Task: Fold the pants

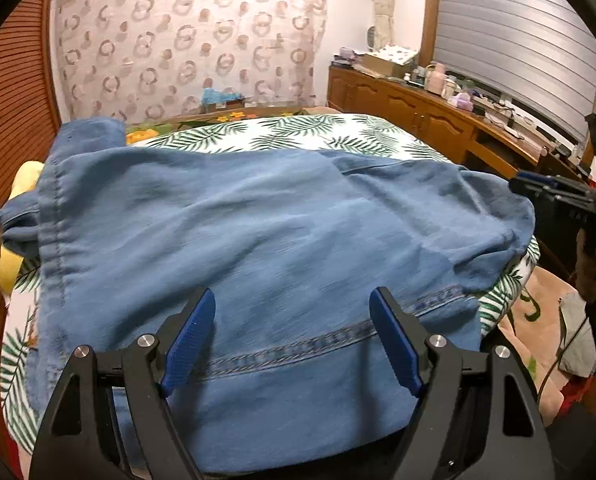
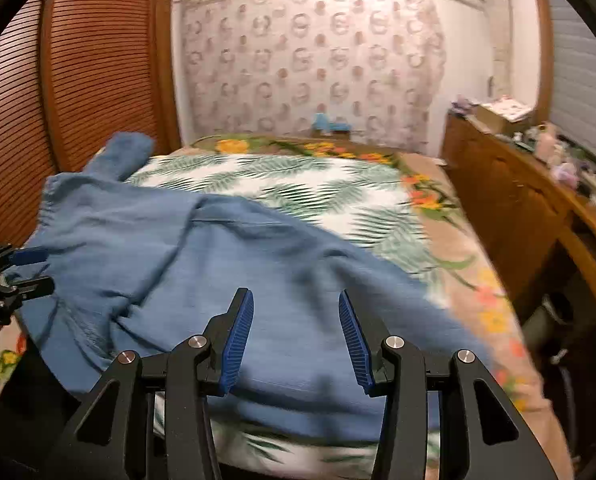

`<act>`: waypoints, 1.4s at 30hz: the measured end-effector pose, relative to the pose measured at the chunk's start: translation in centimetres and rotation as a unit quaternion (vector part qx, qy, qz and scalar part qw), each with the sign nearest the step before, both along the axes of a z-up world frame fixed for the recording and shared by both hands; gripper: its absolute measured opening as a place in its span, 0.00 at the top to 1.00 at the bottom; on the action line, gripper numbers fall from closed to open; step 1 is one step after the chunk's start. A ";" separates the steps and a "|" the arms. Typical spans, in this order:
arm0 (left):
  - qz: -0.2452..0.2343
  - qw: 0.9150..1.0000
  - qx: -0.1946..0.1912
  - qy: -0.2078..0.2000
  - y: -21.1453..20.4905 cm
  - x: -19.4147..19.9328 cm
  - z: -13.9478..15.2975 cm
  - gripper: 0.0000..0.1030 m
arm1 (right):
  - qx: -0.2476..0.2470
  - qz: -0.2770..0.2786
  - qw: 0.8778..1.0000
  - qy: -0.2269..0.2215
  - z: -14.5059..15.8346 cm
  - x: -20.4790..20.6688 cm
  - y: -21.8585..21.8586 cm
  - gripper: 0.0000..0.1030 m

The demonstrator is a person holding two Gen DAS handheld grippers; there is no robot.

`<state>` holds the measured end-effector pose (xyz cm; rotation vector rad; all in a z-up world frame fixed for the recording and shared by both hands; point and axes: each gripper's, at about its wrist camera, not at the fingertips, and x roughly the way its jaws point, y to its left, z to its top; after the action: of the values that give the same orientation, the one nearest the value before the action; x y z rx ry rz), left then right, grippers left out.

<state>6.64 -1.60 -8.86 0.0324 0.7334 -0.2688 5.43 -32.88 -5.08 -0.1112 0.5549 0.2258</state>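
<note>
Blue denim pants lie spread and rumpled across the bed, with a stitched hem near my left gripper. They also show in the right wrist view. My left gripper is open and empty just above the hem. My right gripper is open and empty above the pants' near edge. The right gripper also shows at the right edge of the left wrist view. The left gripper shows at the left edge of the right wrist view, with the cloth edge by its fingers.
The bed has a white leaf-print cover over a floral blanket. A wooden cabinet with clutter stands at the right. A slatted wooden door stands at the left. A yellow cloth lies under the pants' left side.
</note>
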 end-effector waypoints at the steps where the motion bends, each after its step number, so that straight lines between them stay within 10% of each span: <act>1: -0.003 1.000 0.000 0.001 -0.3 0.1 0.0 0.22 | -0.005 -0.010 1.000 -0.002 0.1 -0.2 -0.7 0.55; 24: -0.014 1.000 -0.006 0.019 -1.9 1.1 -2.3 0.22 | -0.024 -0.070 0.997 0.028 -1.7 -0.2 -4.0 0.49; 36: -0.015 1.000 -0.010 0.016 -1.7 1.1 -2.3 0.22 | 0.077 -0.066 0.992 0.070 -3.1 0.9 -6.5 0.49; 42: -0.017 1.000 -0.014 0.015 -1.6 1.0 -2.1 0.22 | 0.079 -0.035 0.994 0.070 -2.4 1.0 -6.5 0.87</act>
<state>7.61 -3.17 -10.91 0.0135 0.7601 -0.3127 6.43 -39.36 -7.50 0.0775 0.6777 0.2101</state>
